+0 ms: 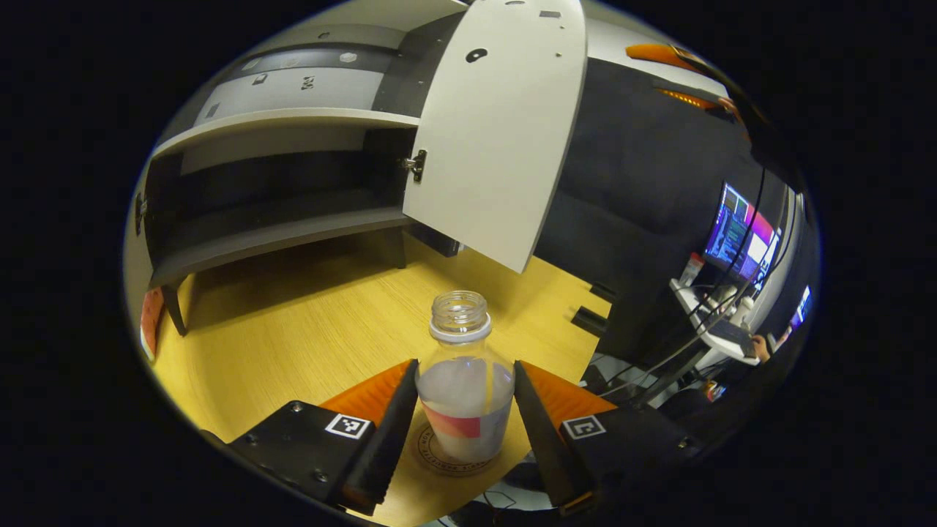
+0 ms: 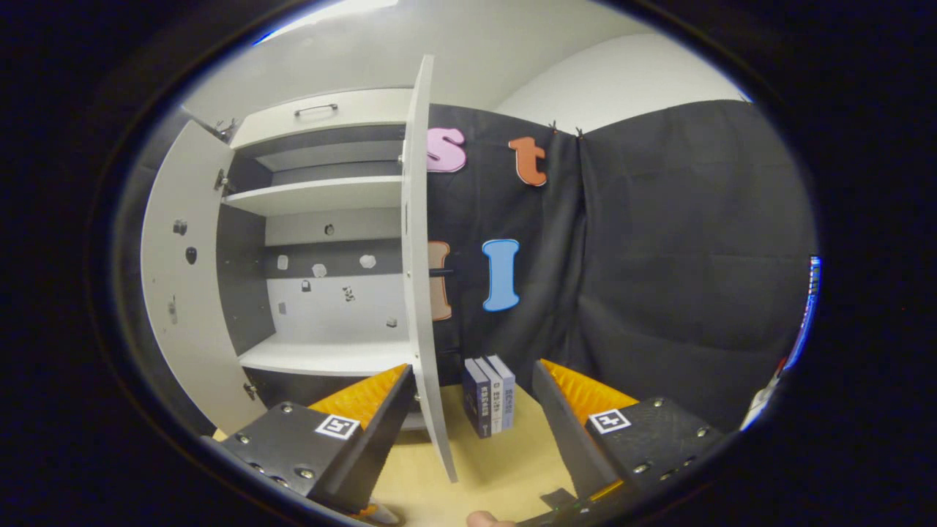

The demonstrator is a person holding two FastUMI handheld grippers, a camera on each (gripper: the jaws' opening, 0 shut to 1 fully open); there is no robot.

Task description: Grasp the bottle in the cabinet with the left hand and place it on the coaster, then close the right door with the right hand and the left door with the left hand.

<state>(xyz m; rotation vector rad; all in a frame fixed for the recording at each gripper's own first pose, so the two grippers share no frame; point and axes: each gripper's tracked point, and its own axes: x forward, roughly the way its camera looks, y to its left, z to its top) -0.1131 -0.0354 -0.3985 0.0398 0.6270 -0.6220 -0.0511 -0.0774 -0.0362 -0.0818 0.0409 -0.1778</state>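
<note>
— What does your left gripper view give you?

— My left hand-held gripper [image 1: 465, 417] is spread, a finger on each side of the bottle [image 1: 464, 380]. I cannot tell whether the fingers touch it; a thin gap seems to show on both sides. The bottle stands upright and uncapped on the coaster [image 1: 448, 455], near the desk's [image 1: 293, 329] front edge. Beyond it the cabinet [image 1: 278, 190] stands on legs toward the desk's back edge, its lower shelf bare, its right door [image 1: 505, 124] swung out over the desk. Off the desk's right edge sit monitors [image 1: 736, 234] and cables.

— And the right gripper view?

— My right hand-held gripper [image 2: 468, 424] is spread and holds nothing. Here the right door [image 2: 421, 278] shows edge-on, rising between my fingers, closer to the left one, and it hides part of the cabinet's [image 2: 322, 293] inside. The left door [image 2: 179, 293] hangs wide open on the far side. Three books [image 2: 489, 395] stand upright on the desk [image 2: 505, 468] just right of the door, against the black cloth wall [image 2: 681, 256].
</note>
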